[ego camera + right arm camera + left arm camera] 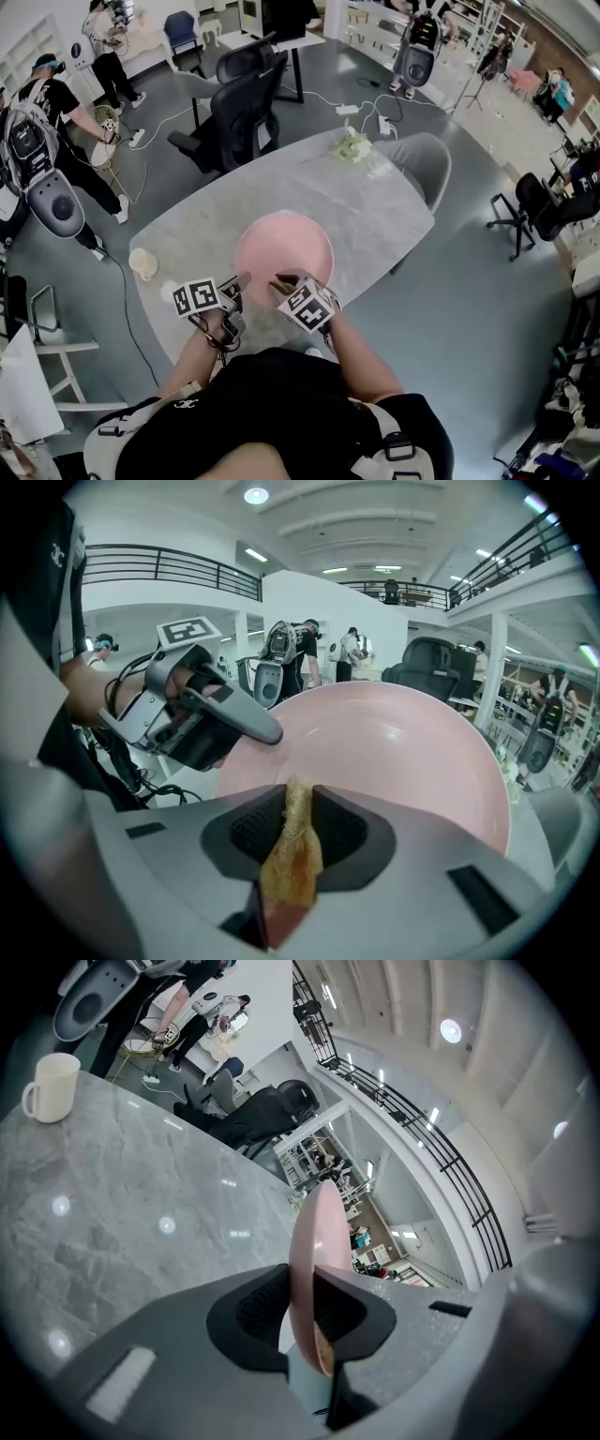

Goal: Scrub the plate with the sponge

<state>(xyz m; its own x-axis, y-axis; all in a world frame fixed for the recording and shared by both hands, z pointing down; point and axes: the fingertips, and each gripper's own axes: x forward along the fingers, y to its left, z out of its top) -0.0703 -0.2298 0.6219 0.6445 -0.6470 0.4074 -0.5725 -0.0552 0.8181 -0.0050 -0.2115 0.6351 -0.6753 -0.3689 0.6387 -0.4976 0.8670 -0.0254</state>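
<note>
The left gripper point(305, 1312) has its jaws drawn to a narrow gap and clamped on the rim of the pink plate point(314, 1232), one pad on each face. In its own view the plate appears edge-on, rising from between the pads. From the right gripper view the same left gripper point(211, 714) bites the plate point(412, 752) at about 10 o'clock on its rim. A hand is wrapped round its handle.

The right gripper point(298, 822) is closed nearly together on a thin tan sponge point(292, 855). The sponge is fibrous and browner at its lower end, and it is pinched flat between the pads. Its top end reaches the plate's near rim at about 6 o'clock. Whether it presses on the surface I cannot tell.

In the head view the plate point(284, 248) is at the near end of a grey marble table point(375, 216), directly in front of the person. The left gripper point(239, 283) meets it at about 8 o'clock and the right gripper point(281, 281) at 6 o'clock.

A cream mug point(142, 264) stands on the table at 9 o'clock from the plate, well apart. It also shows in the left gripper view point(52, 1087). A small pale green and white object point(352, 145) lies at 1 o'clock near the far end. A black office chair point(239, 103) stands beyond the table at 11 o'clock.
</note>
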